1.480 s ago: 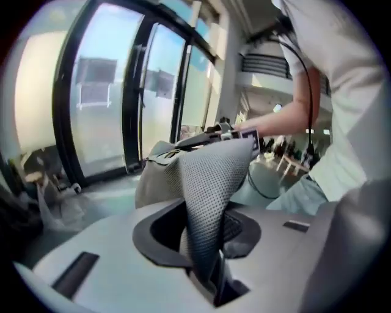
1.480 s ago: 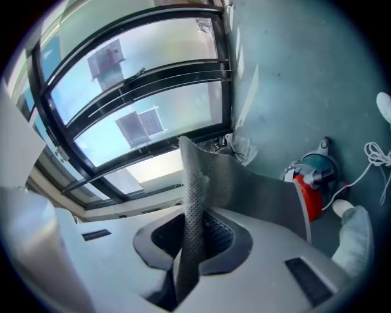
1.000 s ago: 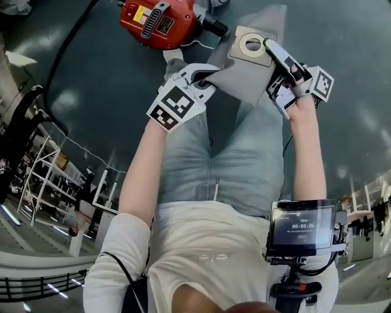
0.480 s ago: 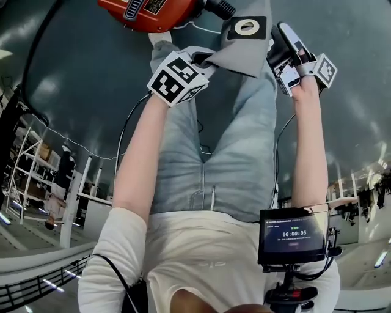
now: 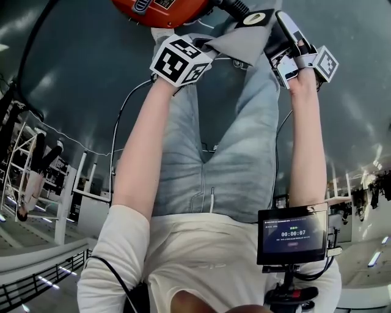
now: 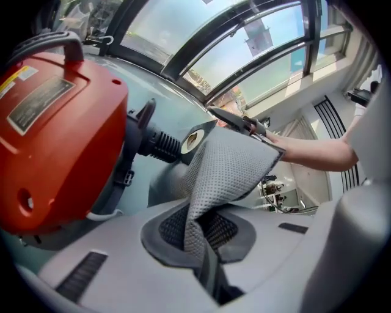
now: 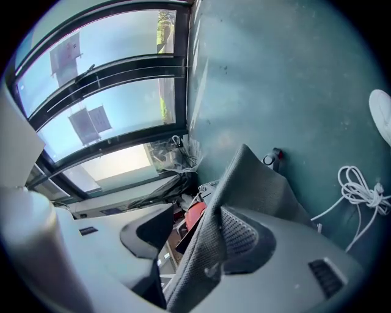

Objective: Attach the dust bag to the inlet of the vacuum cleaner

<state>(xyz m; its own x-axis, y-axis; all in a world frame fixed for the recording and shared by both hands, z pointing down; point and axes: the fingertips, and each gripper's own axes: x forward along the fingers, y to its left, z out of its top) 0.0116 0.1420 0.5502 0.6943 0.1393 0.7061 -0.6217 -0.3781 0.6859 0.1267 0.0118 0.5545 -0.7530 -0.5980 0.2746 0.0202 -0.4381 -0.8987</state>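
The red vacuum cleaner (image 5: 165, 7) (image 6: 55, 122) lies on the floor, its black ribbed inlet (image 6: 156, 143) pointing at the dust bag. The grey mesh dust bag (image 5: 244, 38) (image 6: 229, 171) hangs between both grippers, and its card collar with the round hole (image 5: 255, 18) (image 6: 192, 140) sits just beside the inlet. My left gripper (image 5: 204, 49) (image 6: 204, 244) is shut on the bag's fabric. My right gripper (image 5: 282, 33) (image 7: 195, 244) stands open at the bag's collar end. The fabric (image 7: 244, 183) lies against one pad, and a gap shows to the other.
The teal floor (image 7: 275, 79) holds a coiled white cord (image 7: 360, 189), a small fitting (image 7: 274, 158) and a white object (image 7: 382, 116) at the right edge. The person's jeans-clad legs (image 5: 232, 140) are below the bag. A small screen (image 5: 293, 235) hangs at the chest.
Both grippers have carried the bag toward the vacuum, bringing the collar close to the inlet. The left gripper has rolled. The vacuum now sits cut off at the head view's top edge.
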